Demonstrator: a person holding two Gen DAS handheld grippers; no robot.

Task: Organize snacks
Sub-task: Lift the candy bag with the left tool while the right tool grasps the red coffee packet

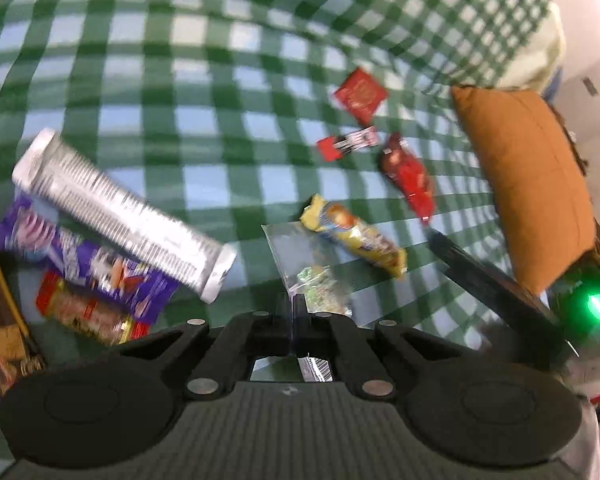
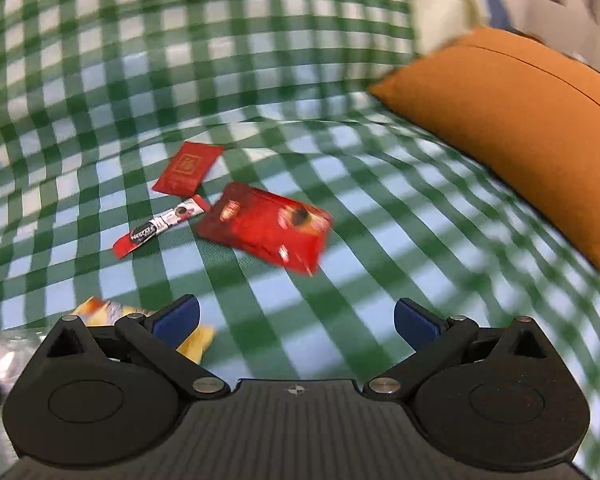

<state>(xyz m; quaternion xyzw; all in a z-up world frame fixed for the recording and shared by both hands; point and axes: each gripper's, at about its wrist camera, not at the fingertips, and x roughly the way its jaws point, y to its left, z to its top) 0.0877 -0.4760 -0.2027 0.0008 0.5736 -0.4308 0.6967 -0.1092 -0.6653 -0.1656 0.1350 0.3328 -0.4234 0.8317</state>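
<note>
Left wrist view: left tool (image 1: pixel 294 304) closed, empty; silver-wrapped snack (image 1: pixel 120 216) lies blurred; right tool (image 2: pixel 296 316) gapes.

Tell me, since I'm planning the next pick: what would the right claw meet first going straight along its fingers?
Probably the large red snack packet, lying centred ahead of the open right claw. Only bare checked cloth lies between; depth is hard to judge through the blur.

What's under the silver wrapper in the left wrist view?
The silver wrapper lies across a purple snack pack, whose lower part overlaps a red-and-gold wrapper. All rest on the green checked cloth. The covered part of the purple pack can't be seen.
</note>
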